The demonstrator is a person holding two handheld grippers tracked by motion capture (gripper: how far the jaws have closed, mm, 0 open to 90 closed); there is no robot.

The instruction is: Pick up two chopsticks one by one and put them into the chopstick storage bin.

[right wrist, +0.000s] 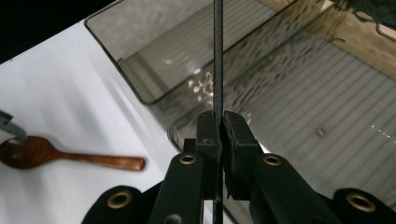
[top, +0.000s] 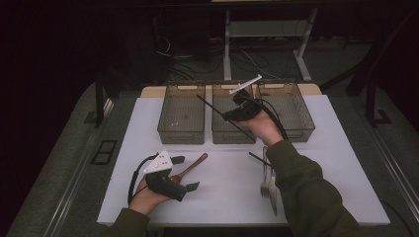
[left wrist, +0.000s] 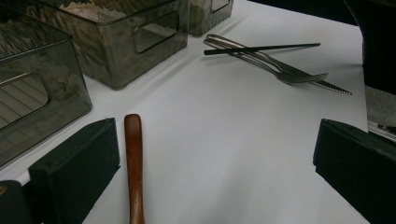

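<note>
From above, three smoky plastic bins [top: 181,114] stand in a row along the far edge of the white table [top: 232,192]. The right gripper [top: 236,112] hangs over the middle bin, pinching a black chopstick [top: 213,106] that slants across it. The left gripper [top: 184,173] rests near the front left corner, jaws wide, a wooden spoon [top: 190,167] between them. Forks [top: 265,183] lie near the front right.

In the left gripper view, the spoon handle [left wrist: 134,163] lies just beside one open jaw; forks [left wrist: 280,70], a knife and a second chopstick [left wrist: 261,48] lie farther off.

In the right gripper view, the jaws clamp the chopstick [right wrist: 217,60] above a bin [right wrist: 299,93]; the spoon [right wrist: 56,154] lies on the table.
</note>
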